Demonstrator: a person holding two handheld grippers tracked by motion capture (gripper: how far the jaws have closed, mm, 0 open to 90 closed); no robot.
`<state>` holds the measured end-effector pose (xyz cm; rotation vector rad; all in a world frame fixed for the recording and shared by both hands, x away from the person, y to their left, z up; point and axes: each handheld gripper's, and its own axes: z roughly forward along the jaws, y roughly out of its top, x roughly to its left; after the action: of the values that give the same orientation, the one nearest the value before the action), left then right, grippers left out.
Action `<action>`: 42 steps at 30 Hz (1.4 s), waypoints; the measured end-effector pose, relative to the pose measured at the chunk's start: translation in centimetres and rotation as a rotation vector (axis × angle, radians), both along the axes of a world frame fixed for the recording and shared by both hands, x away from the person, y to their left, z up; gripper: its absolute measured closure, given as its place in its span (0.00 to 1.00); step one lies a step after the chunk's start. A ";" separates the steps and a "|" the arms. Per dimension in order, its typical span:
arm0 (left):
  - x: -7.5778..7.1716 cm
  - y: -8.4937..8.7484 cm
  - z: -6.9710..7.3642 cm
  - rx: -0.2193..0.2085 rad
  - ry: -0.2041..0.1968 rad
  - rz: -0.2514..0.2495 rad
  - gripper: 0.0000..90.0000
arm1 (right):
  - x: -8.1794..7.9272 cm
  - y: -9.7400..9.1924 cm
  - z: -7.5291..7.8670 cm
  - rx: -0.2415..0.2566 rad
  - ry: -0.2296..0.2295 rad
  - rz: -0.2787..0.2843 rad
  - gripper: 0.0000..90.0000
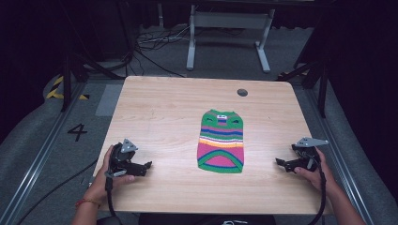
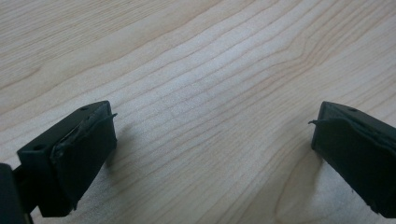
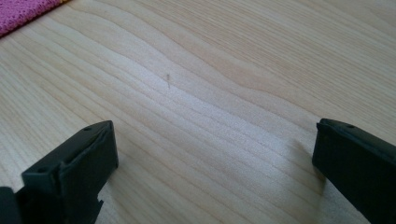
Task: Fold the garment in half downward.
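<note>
Near the front left corner of the surface (image 1: 155, 117), the left hand-held gripper (image 1: 146, 166) rests low with its jaws spread wide and nothing between them; the left gripper view has bare wood grain between the two black jaws. It points toward the middle, well apart from the garment. From this low angle a forward slide could plough a jaw into the fabric edge and bunch it instead of getting under it.

The small striped knitted sweater (image 1: 221, 141) lies flat slightly right of the centre of the surface, neck toward the far edge, hem toward the front edge. Being light and loose, it would likely drag or fold if only one side is pinched, and a grip taken too deep could catch both layers.

Near the front right corner, the right hand-held gripper (image 1: 281, 163) is likewise released and empty, aimed toward the sweater, whose pink corner (image 3: 23, 11) shows at the top left of the right gripper view. If the two close unevenly, the sweater could skew.
</note>
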<state>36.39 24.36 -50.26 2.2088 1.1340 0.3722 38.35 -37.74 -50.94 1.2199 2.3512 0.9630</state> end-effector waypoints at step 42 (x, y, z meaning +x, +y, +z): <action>3.6 -1.6 2.5 -0.037 -0.014 -0.148 0.36 | 0.9 0.3 3.0 0.057 -0.023 0.073 0.35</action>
<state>39.99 22.80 -47.75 2.2379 0.9558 0.3007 39.27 -37.44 -47.92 1.1444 2.3797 1.0682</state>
